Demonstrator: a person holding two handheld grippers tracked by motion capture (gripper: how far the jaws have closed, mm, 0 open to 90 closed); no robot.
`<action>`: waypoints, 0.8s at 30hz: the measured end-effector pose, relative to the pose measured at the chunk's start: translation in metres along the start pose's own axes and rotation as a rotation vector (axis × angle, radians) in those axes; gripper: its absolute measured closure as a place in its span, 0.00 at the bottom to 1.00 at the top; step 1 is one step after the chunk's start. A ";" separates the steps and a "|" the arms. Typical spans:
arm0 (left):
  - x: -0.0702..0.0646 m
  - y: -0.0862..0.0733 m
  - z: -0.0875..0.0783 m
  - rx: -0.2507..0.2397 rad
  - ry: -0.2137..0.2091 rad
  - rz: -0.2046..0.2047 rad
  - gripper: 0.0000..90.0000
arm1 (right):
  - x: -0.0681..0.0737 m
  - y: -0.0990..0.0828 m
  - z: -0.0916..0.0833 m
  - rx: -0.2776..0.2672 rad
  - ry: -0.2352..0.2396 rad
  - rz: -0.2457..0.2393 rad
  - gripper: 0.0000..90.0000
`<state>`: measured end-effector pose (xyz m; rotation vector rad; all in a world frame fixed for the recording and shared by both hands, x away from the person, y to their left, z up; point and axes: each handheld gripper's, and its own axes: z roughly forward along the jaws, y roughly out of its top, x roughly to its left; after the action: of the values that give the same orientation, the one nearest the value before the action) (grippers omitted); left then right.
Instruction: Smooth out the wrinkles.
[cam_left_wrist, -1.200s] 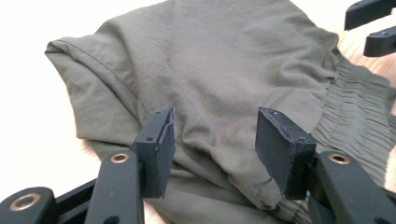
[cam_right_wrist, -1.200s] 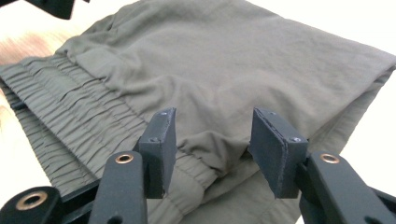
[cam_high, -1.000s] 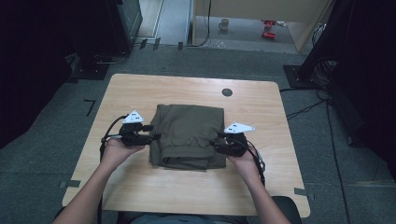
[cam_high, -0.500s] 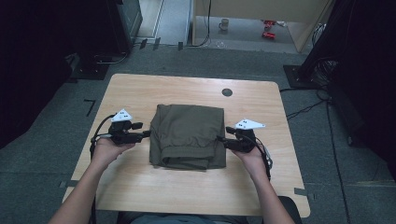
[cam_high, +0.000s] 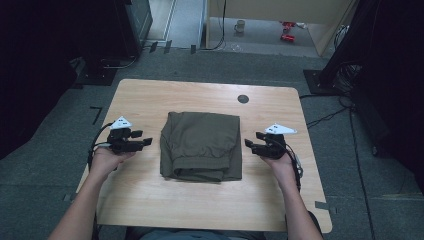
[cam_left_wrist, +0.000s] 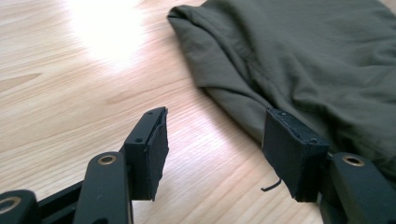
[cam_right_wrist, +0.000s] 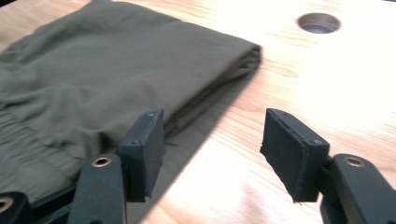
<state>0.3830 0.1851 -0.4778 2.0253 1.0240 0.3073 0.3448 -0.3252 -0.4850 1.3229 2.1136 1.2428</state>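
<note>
Folded olive-green garment lying at the centre of the wooden desk, with an elastic-looking gathered band along its near edge and a stacked fold on its far right corner.

Risk: the fold looks loose (several layers lie unpinned at the edges), so a jaw tip that drags across the cloth on the way out, or snags the thread end near the left tongs, would likely pull a layer open and spoil the stack. A sweep of a trailing cable over the garment could, in my judgement, do the same.

Pose: the left tongs sit at 9 o'clock of the garment, the right tongs at 3 o'clock, each pointing inward at the cloth and held low and about level over the desk, forearms entering from 6 o'clock. In the left gripper view the left tongs stand spread, nothing between the pads, the garment's edge just beyond one jaw. The right tongs are likewise spread and empty; both pairs have just been opening.
</note>
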 end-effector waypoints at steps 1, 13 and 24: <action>0.001 -0.001 0.000 -0.004 0.007 0.000 0.45 | -0.003 -0.001 0.000 -0.002 -0.008 0.009 0.41; 0.016 -0.013 0.008 0.022 0.072 0.005 0.44 | -0.038 -0.013 0.002 0.020 -0.101 0.070 0.35; 0.035 -0.025 0.014 0.045 0.101 -0.032 0.43 | -0.051 -0.024 0.011 0.097 -0.162 0.005 0.31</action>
<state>0.3986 0.2114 -0.5110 2.0493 1.1333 0.3759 0.3650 -0.3679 -0.5185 1.4193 2.0805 1.0090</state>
